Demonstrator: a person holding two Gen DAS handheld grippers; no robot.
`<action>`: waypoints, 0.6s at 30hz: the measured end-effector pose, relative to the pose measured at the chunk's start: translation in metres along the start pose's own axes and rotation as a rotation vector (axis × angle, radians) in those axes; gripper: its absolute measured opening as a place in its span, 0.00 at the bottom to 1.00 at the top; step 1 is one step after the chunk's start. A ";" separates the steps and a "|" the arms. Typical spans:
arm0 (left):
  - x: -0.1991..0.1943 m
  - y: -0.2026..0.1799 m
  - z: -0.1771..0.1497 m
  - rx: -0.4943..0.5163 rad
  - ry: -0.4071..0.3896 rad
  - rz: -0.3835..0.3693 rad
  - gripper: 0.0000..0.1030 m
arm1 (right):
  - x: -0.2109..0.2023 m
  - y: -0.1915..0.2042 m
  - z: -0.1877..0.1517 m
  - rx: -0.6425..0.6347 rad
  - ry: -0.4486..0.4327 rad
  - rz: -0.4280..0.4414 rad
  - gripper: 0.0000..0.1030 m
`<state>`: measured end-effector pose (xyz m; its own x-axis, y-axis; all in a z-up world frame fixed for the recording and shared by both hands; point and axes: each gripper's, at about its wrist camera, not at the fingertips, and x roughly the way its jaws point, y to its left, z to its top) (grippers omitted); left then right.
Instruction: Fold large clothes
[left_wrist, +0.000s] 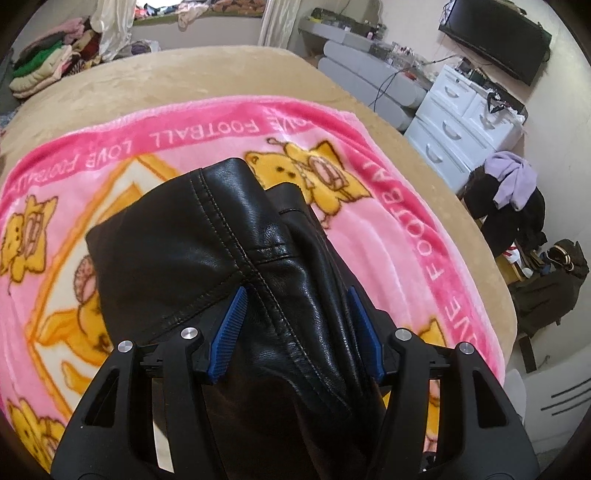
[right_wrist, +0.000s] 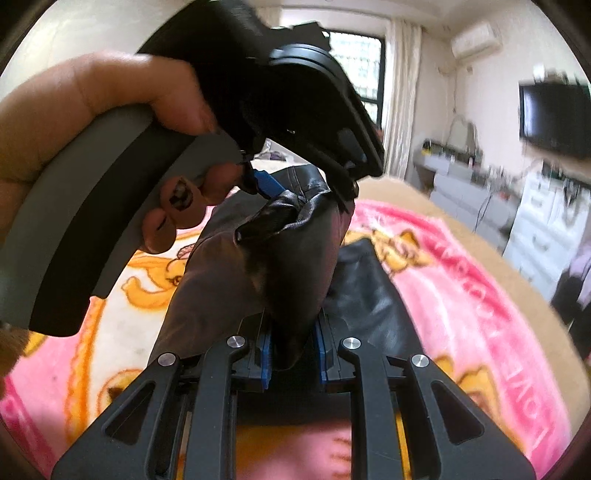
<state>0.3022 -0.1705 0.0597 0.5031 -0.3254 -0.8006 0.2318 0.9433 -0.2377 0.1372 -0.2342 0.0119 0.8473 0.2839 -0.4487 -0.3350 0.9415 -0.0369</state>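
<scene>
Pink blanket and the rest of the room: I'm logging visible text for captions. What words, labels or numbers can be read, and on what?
"LOVE FOOTBALL", repeated along the dark pink border of the pink blanket, upside down in the left wrist view.
"LOVE", same border in the right wrist view; the rest is blurred.
Black leather garment: no text seen.
White drawer unit and clutter: nothing legible.

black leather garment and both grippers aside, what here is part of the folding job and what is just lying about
Part of the job:
- black leather garment
- left gripper, closed on a thick fold
- right gripper, pinching the lining
- pink blanket, the work surface

Lying about:
- clothes pile
- white drawers
- purple garment
- TV
</scene>
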 end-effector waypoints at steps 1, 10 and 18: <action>0.004 -0.002 0.001 0.002 0.009 0.002 0.47 | 0.001 -0.005 -0.001 0.036 0.015 0.017 0.16; 0.037 -0.013 0.006 -0.014 0.093 -0.032 0.48 | 0.029 -0.080 -0.034 0.600 0.175 0.276 0.17; -0.002 0.003 0.006 -0.030 -0.038 -0.091 0.70 | 0.029 -0.092 -0.046 0.748 0.202 0.360 0.29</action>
<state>0.3074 -0.1677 0.0640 0.5123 -0.4116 -0.7537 0.2532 0.9110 -0.3254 0.1743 -0.3211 -0.0388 0.6277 0.6182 -0.4731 -0.1495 0.6922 0.7060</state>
